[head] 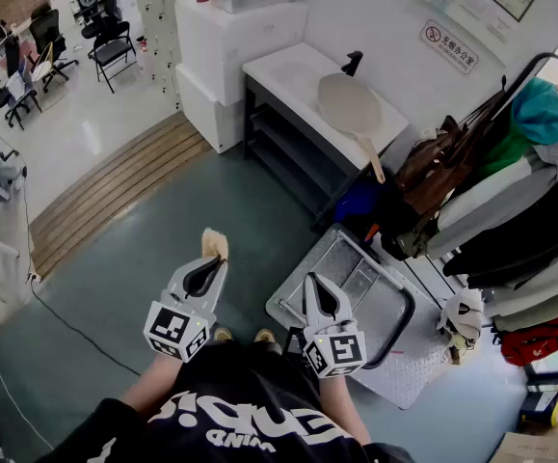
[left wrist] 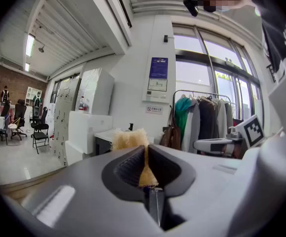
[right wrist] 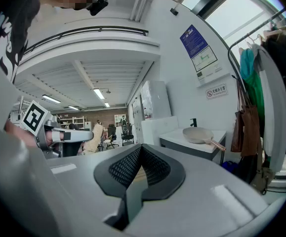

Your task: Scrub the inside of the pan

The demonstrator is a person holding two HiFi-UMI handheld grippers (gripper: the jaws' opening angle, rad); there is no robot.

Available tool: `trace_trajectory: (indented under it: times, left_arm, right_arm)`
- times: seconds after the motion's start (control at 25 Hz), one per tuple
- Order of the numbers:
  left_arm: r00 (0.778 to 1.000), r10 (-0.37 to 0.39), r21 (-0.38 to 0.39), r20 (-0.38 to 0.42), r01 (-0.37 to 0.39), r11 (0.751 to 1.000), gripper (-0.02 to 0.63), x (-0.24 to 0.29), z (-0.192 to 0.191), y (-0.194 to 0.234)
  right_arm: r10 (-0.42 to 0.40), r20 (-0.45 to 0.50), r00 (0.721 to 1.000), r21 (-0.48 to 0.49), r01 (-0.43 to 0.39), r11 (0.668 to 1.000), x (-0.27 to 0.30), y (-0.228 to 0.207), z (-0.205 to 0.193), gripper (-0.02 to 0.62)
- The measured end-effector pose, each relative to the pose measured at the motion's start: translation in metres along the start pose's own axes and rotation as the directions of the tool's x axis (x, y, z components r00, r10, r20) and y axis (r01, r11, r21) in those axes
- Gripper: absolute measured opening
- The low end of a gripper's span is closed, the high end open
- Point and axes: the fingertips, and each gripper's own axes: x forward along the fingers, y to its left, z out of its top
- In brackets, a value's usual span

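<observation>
A beige pan (head: 350, 104) with a wooden handle lies on the white counter (head: 288, 70) far ahead; the right gripper view shows the pan (right wrist: 198, 134) small, at mid right. My left gripper (head: 214, 255) is shut on a yellow-tan sponge (head: 215, 243), whose fuzzy top sticks out past the jaws. In the left gripper view the sponge (left wrist: 130, 139) is pinched between the dark pads. My right gripper (head: 314, 285) is shut with nothing in it, held level beside the left one. Both grippers are well short of the pan, over the floor.
A black tap (head: 353, 63) stands at the counter's back. A metal cart (head: 356, 292) lies low at my right. A clothes rack (head: 510, 191) with bags and coats fills the right side. White cabinets (head: 230, 37) stand left of the counter. Office chairs (head: 110, 41) are far left.
</observation>
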Motion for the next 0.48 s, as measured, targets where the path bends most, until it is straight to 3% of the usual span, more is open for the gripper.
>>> trace_trajectory:
  times: [0.48]
  left_arm:
    - [0.998, -0.055, -0.002, -0.017, 0.055, 0.998, 0.023, -0.016, -0.01, 0.008]
  right_arm:
    - [-0.024, -0.01, 1.0, 0.016, 0.024, 1.0, -0.003, 0.026, -0.008, 0.009]
